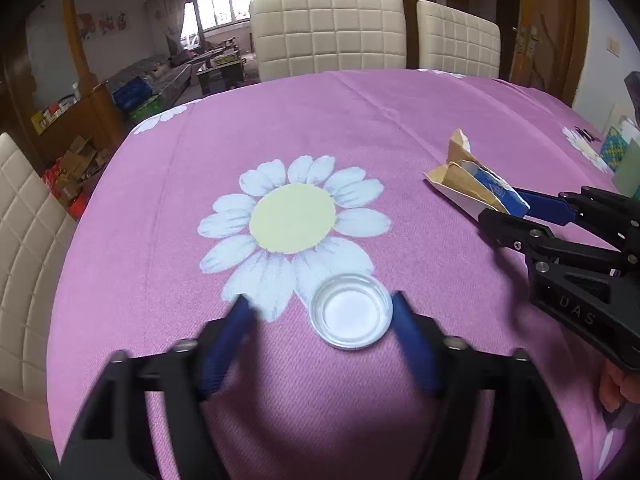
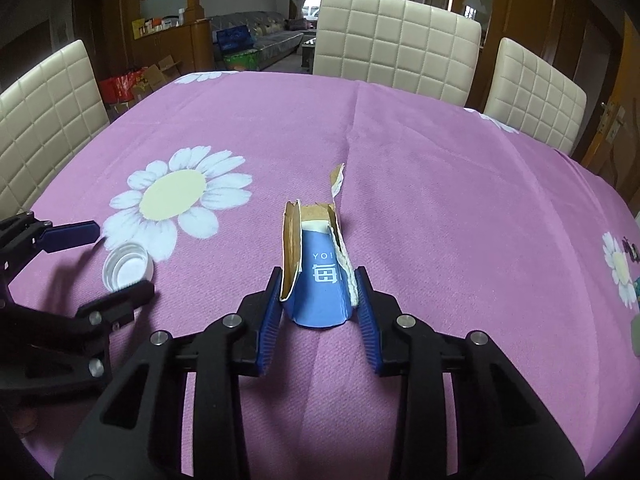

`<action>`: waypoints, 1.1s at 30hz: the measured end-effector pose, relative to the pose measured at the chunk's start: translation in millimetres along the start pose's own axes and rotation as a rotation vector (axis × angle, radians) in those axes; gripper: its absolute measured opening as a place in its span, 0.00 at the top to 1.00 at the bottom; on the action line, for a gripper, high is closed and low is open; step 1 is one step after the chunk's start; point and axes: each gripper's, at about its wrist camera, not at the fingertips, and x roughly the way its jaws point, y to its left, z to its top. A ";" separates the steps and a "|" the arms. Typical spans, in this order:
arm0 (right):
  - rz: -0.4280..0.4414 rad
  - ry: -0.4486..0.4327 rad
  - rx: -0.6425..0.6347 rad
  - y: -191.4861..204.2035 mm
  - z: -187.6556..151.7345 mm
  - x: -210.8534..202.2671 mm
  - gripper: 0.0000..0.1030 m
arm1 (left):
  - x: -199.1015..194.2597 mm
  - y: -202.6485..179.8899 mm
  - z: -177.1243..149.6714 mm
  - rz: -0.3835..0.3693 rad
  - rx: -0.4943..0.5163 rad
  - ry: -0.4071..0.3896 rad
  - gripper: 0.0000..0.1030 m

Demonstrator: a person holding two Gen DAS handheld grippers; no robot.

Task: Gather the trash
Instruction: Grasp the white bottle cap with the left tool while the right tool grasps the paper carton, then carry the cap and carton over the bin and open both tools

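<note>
Left wrist view is showing the left gripper (image 1: 320,308) hanging low over a pink tablecloth (image 1: 360,128) printed with white daisies. Its blue fingers (image 1: 412,344) are standing apart around a small white bottle cap (image 1: 351,311), which is lying open side up at 6 o'clock of the big daisy (image 1: 292,224). The finger at the cap's 3 o'clock is sitting just beside its rim; the one at 9 o'clock is well clear and blurred, so the claw is released, gripping nothing. At 3 o'clock of the picture the right gripper (image 1: 506,208) is clenching a torn blue and brown paper carton (image 1: 476,184).

Right wrist view is showing that gripper (image 2: 318,284) with both blue pads (image 2: 272,312) pressing the flattened carton (image 2: 320,280) at its near end, the torn brown flaps pointing toward 12 o'clock. The cap (image 2: 127,266) is lying at 9 o'clock of the carton, between the fingers of the left gripper (image 2: 108,260). Cream quilted chairs (image 2: 396,40) are standing around the table's far edge.
</note>
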 end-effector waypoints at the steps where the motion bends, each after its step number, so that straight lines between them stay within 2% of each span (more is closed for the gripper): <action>1: 0.002 -0.001 -0.001 1.6 -1.1 -2.5 0.65 | -2.6 -1.3 -0.6 -0.009 0.008 0.004 0.57; 2: 0.006 -0.003 -0.001 2.2 -1.3 -4.6 0.65 | -4.6 -2.3 -1.3 -0.010 0.014 0.009 0.62; 11: 0.034 -0.037 -0.070 29.6 -15.4 -40.4 0.65 | -50.8 14.0 -22.4 -0.002 0.025 -0.070 0.62; 18: 0.085 -0.093 -0.194 76.0 -30.9 -77.0 0.65 | -93.4 36.2 -46.2 0.061 0.034 -0.139 0.62; 25: 0.148 -0.134 -0.291 122.0 -37.5 -103.1 0.65 | -116.8 60.9 -77.5 0.123 0.025 -0.150 0.62; 33: 0.199 -0.171 -0.321 159.9 -29.1 -117.9 0.65 | -145.7 102.4 -101.2 0.174 -0.079 -0.179 0.62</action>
